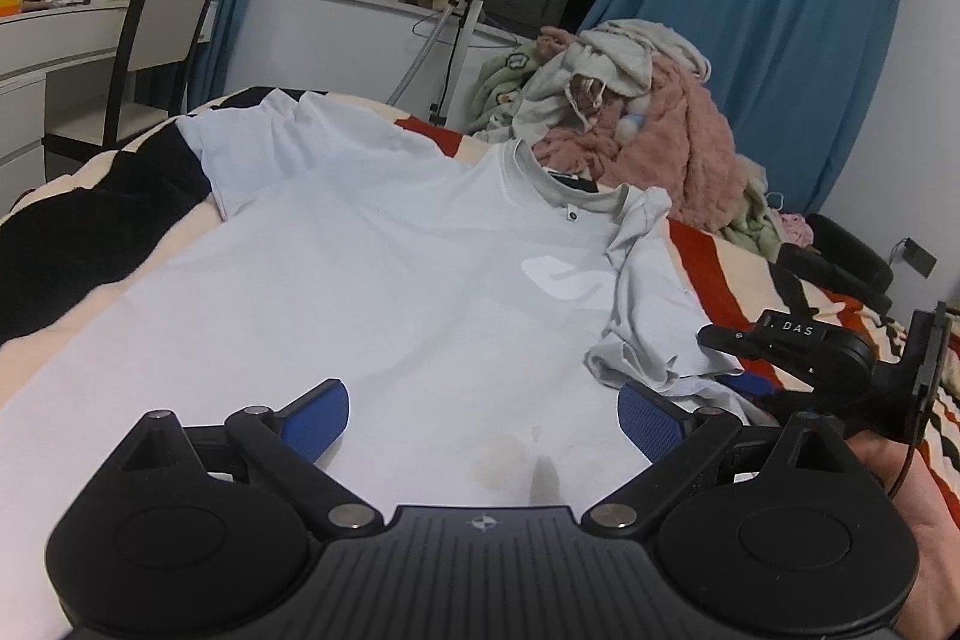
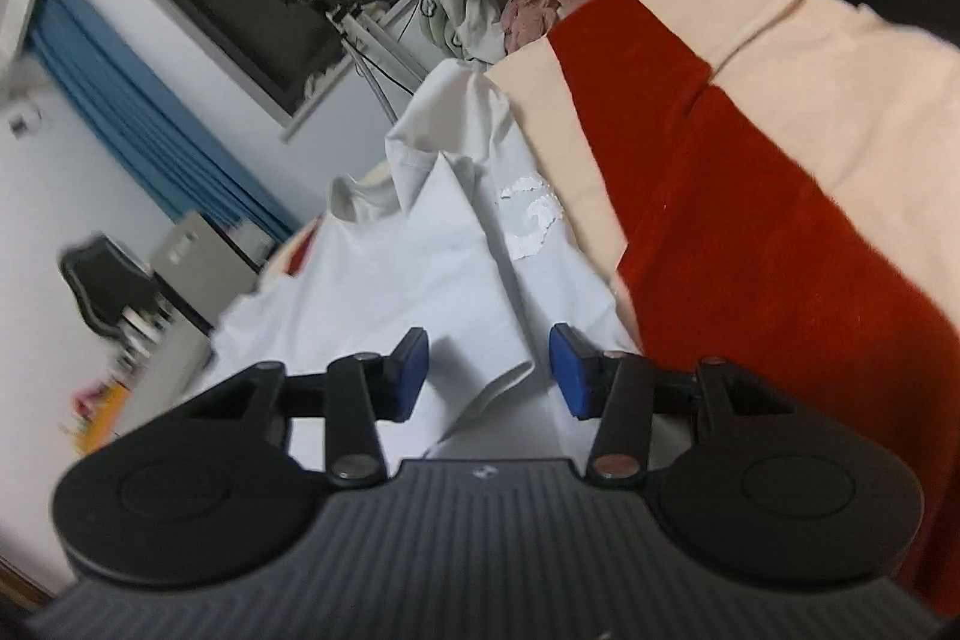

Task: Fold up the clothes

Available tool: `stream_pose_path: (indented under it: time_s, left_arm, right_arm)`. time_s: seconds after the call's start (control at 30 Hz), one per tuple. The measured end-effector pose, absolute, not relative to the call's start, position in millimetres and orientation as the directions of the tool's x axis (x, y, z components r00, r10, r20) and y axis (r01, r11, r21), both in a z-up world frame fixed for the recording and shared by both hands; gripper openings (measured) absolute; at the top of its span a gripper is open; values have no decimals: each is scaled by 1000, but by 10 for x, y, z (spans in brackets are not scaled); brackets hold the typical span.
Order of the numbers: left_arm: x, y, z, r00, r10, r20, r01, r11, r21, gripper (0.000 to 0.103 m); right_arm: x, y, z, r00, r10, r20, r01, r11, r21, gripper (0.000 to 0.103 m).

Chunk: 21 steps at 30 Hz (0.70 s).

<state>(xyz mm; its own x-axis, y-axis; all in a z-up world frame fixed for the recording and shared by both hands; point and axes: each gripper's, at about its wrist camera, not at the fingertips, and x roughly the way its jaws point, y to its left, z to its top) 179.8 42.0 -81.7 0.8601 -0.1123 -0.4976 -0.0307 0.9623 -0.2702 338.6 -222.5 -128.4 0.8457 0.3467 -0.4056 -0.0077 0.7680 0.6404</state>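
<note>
— Right gripper [image 2: 489, 370], what is its state?
— Its blue pads stand apart with a folded edge of the white T-shirt [image 1: 372, 268] lying between them; neither pad presses the cloth, so nothing is held.
— And the left gripper [image 1: 483, 418]?
— Jaws wide, empty, hovering over the shirt's lower part near a faint stain [image 1: 510, 466].
— Where does the shirt lie?
— Spread front-up on the striped blanket [image 2: 750, 232], collar away from the person. The sleeve beside the right gripper is turned in over the chest; the far sleeve is still out flat. Beyond the collar sits a heap of clothes [image 1: 630, 100].
— So which step?
— Probably the first side fold. Next, the pads would need to close on that edge and carry it inward.
— Anything unclear?
— The hem is cut off below the left gripper, and the right wrist view is tilted and blurred.
</note>
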Motion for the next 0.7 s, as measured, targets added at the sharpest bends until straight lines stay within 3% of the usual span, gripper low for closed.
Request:
stream_pose_path:
  time_s: [0.07,0.13,0.3,0.43,0.57,0.7]
  left_arm:
    - [1816,425,-831,860,-111,-499,-35,961,-274,98]
    - [1818,434,-834,859,-106,-501,-43,960,-277,98]
    - [1787,417,-813,863,-116,-492,-26,962,-273,98]
    - [1793,397,-811,872,-132,-472,-2,962,-274,98]
    - [1875,322,-863,871,-140,-470,28,971,-237,98]
    - [2005,245,-992,862,-136,-488,47,980,-191,98]
  right_arm:
    - [3347,-2170,-1233,863,309,-400,-12,804,595,16]
    - [3278,-2164,-1158,893,274,-357,-28,826,564,5]
    - [3478,-2358,-647,937,197,-288,-32,870,492,5]
    - [3958,-2666,-75,960,64,-272,12,963,271,4]
    - [4615,-3182,147,936,-144,-321,165,986,40,4]
    - [5124,-3665,-134,856,-299,-422,298,952,-68,5]
